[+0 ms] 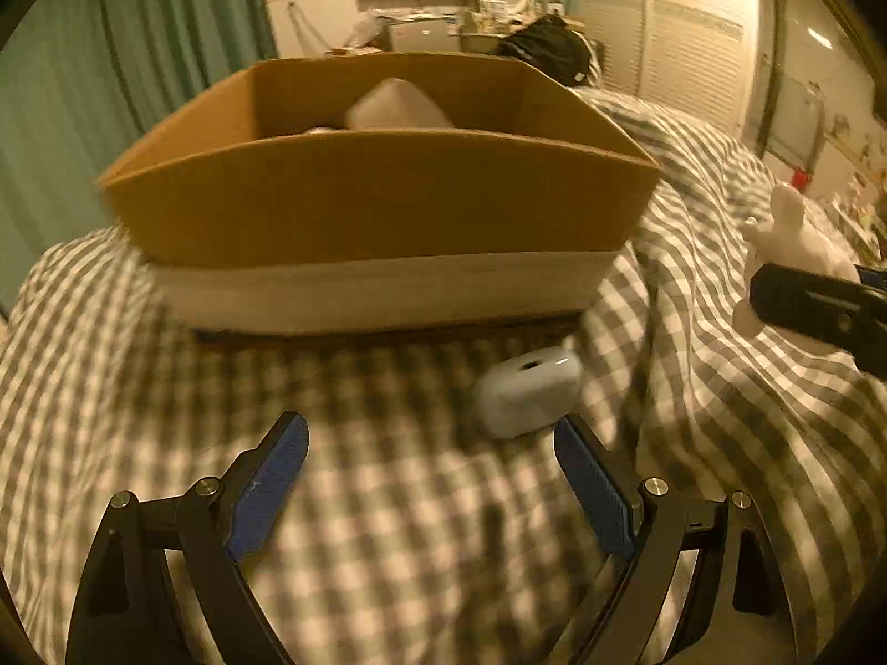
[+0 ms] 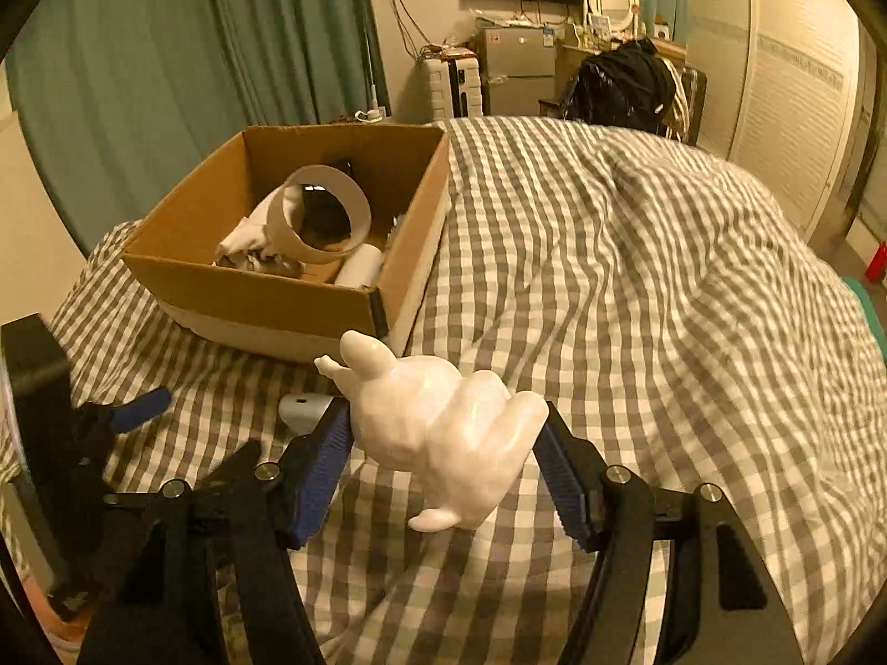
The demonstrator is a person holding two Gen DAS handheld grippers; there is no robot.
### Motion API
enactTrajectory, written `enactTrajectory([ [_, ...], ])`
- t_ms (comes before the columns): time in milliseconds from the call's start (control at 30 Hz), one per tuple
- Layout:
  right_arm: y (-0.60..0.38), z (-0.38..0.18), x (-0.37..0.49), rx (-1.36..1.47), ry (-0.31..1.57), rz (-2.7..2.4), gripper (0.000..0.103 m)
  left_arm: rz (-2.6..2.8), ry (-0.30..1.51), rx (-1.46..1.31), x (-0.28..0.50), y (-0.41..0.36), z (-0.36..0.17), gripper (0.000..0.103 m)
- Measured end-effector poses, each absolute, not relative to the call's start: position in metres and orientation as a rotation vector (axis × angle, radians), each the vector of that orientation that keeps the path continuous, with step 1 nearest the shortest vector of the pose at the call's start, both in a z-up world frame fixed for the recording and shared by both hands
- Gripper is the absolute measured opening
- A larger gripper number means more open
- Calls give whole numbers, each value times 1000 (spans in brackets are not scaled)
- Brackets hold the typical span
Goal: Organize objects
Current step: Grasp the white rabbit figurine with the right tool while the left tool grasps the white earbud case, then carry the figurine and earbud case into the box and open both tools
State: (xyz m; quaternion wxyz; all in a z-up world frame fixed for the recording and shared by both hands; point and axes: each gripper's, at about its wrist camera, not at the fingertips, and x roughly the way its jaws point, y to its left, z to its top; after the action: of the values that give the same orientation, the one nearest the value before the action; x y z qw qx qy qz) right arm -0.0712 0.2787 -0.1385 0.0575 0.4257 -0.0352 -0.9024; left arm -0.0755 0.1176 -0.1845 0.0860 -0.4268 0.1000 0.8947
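Note:
A cardboard box point(image 1: 382, 194) stands on the checked bedspread; in the right wrist view the box point(image 2: 260, 293) holds a paper cup point(image 2: 324, 213), a white roll point(image 2: 360, 266) and crumpled cloth. My left gripper point(image 1: 432, 443) is open and empty, low over the bed, with a white earbud case point(image 1: 526, 390) just ahead of its right finger. My right gripper point(image 2: 443, 432) is shut on a white rabbit figurine point(image 2: 438, 421), held above the bed near the box's front corner. The figurine point(image 1: 787, 249) and the right gripper's finger point(image 1: 815, 305) also show in the left wrist view at the right.
The grey-and-white checked bedspread point(image 2: 637, 277) is rumpled, with a ridge at the right. Green curtains point(image 2: 166, 55) hang behind the box. A small fridge point(image 2: 518, 69), a black bag point(image 2: 621, 86) and a wardrobe point(image 2: 787, 100) stand beyond the bed.

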Motion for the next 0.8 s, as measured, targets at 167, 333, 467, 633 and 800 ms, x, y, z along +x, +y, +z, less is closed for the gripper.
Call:
enactTrajectory([
  [167, 283, -150, -78, 1306, -154, -2695, 65, 2627, 249, -1312, -100, 133, -206, 93],
  [333, 289, -158, -83, 1321, -214, -2666, 65, 2601, 256, -1278, -105, 141, -215, 75],
  [467, 292, -162, -86, 1344, -244, -2652, 65, 2535, 264, -1260, -102, 142, -217, 51],
  [633, 290, -162, -85, 1346, -225, -2666, 65, 2501, 237, -1260, -92, 134, -210, 50],
  [800, 287, -155, -78, 1322, -185, -2700, 65, 2490, 197, -1298, -78, 121, -197, 50],
])
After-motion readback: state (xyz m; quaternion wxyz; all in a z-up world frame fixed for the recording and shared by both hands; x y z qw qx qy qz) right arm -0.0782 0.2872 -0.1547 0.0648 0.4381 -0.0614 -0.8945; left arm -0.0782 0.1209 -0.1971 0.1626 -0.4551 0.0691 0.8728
